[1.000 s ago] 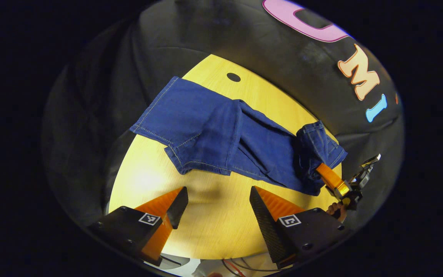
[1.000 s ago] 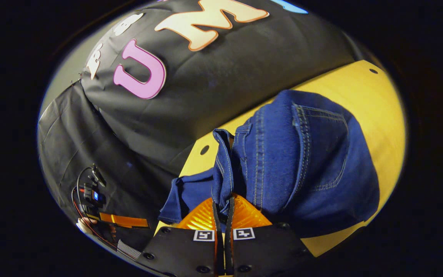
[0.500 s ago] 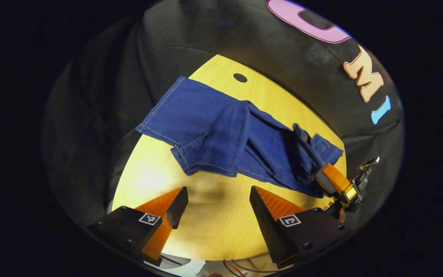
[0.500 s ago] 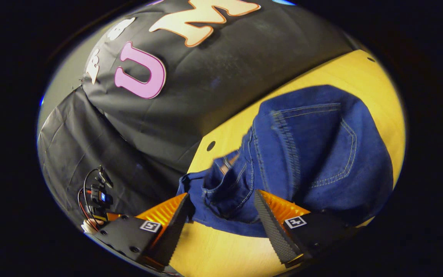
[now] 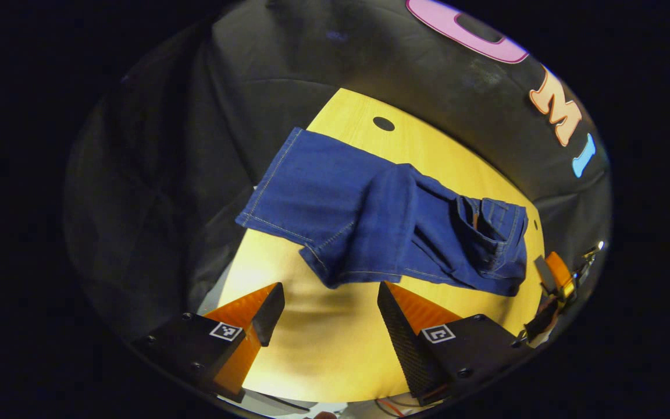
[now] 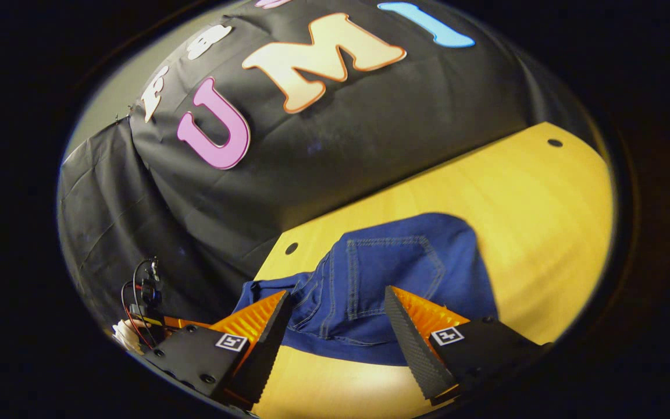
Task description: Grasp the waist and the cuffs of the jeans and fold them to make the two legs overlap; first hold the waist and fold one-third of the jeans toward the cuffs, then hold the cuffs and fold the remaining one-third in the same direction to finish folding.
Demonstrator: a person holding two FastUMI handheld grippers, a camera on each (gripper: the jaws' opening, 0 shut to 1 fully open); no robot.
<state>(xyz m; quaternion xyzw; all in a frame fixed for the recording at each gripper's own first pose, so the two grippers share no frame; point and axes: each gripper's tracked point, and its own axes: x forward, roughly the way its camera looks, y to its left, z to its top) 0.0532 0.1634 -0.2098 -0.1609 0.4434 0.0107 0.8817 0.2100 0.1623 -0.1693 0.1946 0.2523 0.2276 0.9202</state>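
Jeans: dark blue denim jeans (image 5: 381, 227) lie on the round yellow wooden table (image 5: 323, 355), legs overlapped.
Cuffs (image 5: 280, 192): flat, unfolded.
Waist (image 5: 495, 235): turned over toward the cuffs; 1 of 2 folds apparently done.
Left gripper (image 5: 329, 314): spread, empty, off the cloth.
Right gripper (image 6: 338, 326): spread, empty, above the waist.

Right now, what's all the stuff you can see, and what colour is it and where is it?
jeans: one pair, blue, lying partly folded on the table, waist end toward the right gripper
table: one, yellow wood, with small dark holes near its edges
booth wall: black cloth, behind the table
left gripper: one, black with orange fingers, open above bare table beside the jeans
right gripper: one, black with orange fingers, open over the waist end, holding nothing
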